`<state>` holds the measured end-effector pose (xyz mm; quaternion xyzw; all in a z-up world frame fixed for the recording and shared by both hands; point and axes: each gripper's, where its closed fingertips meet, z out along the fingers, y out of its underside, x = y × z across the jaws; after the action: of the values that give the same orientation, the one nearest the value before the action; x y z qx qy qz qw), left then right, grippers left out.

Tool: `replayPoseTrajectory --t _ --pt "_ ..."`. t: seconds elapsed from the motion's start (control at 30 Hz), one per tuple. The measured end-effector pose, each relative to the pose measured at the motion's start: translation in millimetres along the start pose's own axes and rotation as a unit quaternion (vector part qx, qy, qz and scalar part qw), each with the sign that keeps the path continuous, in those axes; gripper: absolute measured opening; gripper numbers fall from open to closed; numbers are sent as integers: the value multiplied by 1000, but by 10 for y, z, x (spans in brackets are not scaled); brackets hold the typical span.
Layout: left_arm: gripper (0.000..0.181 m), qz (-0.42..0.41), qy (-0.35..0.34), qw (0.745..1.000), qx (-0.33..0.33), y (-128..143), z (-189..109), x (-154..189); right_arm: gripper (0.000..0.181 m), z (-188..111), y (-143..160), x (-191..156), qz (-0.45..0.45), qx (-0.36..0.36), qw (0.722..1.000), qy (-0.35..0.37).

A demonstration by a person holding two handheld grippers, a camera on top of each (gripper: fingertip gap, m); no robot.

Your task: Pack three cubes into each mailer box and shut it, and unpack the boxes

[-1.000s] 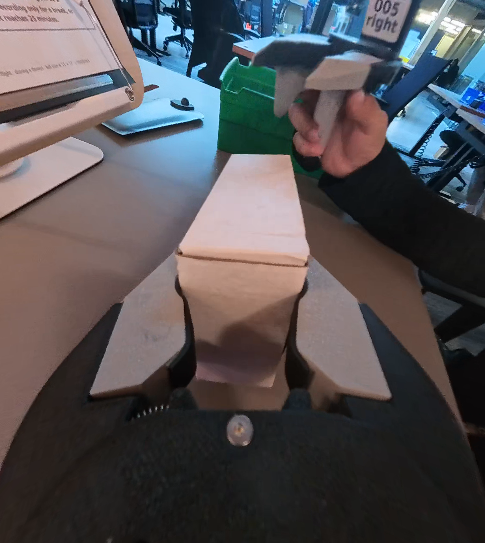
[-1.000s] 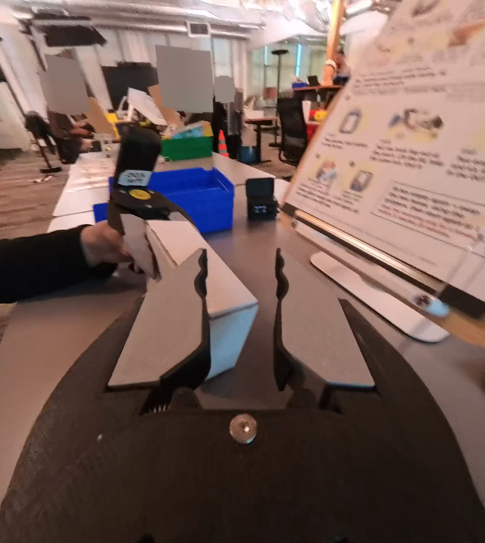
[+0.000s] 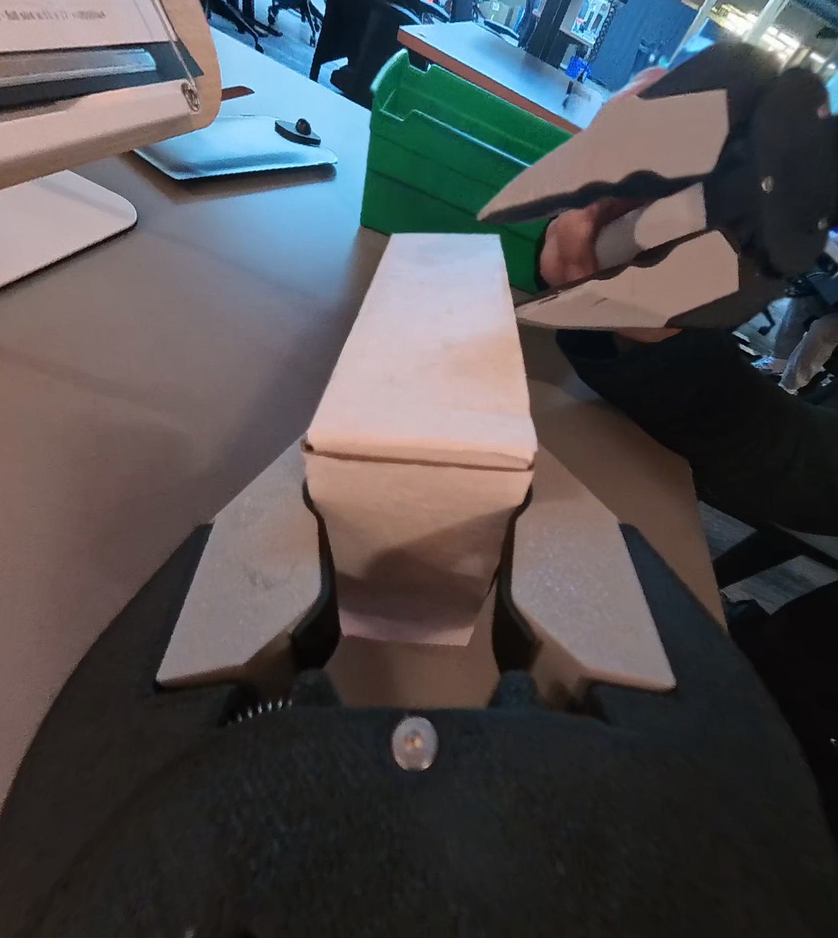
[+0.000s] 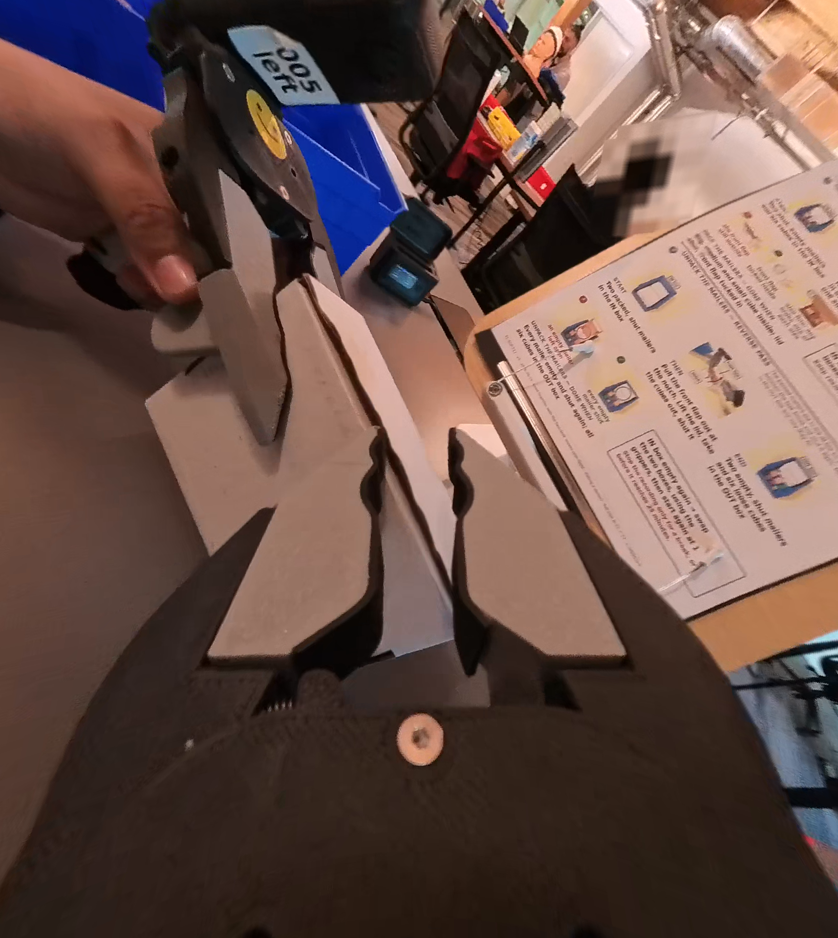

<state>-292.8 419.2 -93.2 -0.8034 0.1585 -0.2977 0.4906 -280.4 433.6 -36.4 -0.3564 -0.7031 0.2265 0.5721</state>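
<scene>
My desk (image 3: 102,406) carries everything, brown top, with an instruction board (image 4: 711,406) on a stand at one side, a green bin (image 3: 447,167) past the far end of the box and a blue bin (image 4: 335,167) behind my left tool

The mailer box (image 3: 427,365) lies closed on the desk, long and white, lid seam shut along the near end, no cubes showing anywhere, so I can't tell whether it is packed or empty

My left gripper (image 3: 414,568) is clamped on the near end of that box, fingers pressed against both side walls, holding it steady

My right gripper (image 4: 414,512) is at the other end, angled down at the lid edge; its fingers stand a little apart with the box's top edge running up between them, not pinching anything that I can see. From the left wrist view its two fingers also look spread, tips just beside the far corner of the box

Progress as I judge it: this box is shut and pinned, right tool seems set to work the lid flap, opening not yet started. Which pass this is, packing or unpacking, I can't tell. A small black device (image 4: 409,254) sits by the blue bin, untouched
</scene>
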Motion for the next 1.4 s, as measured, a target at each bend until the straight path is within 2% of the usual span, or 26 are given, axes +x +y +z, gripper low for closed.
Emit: replayPoseTrajectory --t 0.03,0.13,0.33,0.5,0.57,0.67,0.8,0.9,1.1,1.3,1.4 --pt "73 -4 0 1000 -2 6 -3 -9 17 15 -2 -13 -11 -1 1000 8" --pt "72 -14 3 1000 -5 16 -14 -21 0 53 -9 -85 -47 -5 999 17" --pt "72 6 -4 1000 -13 38 -18 -34 5 70 -13 -77 -86 -18 995 43" --pt "72 22 -5 1000 -12 26 -15 -19 0 74 -49 -22 -128 -30 988 81" --pt "72 48 -10 999 -14 25 -14 -9 0 51 -99 54 -117 -22 987 104" --pt "73 153 -16 987 -41 111 77 123 2 -39 -134 274 -93 -5 984 154" --pt "73 202 -14 978 -51 141 189 279 0 -101 -36 423 -35 4 987 155" --pt "72 251 -15 966 -63 214 217 316 0 -32 179 476 11 -31 989 141" --pt "73 239 -6 969 -65 261 209 248 0 -19 272 462 107 -34 990 88" --pt "72 194 1 979 -68 285 210 189 0 -18 448 526 94 -76 986 111" --pt "72 183 7 981 -62 283 199 179 0 -30 440 528 116 -67 986 104"
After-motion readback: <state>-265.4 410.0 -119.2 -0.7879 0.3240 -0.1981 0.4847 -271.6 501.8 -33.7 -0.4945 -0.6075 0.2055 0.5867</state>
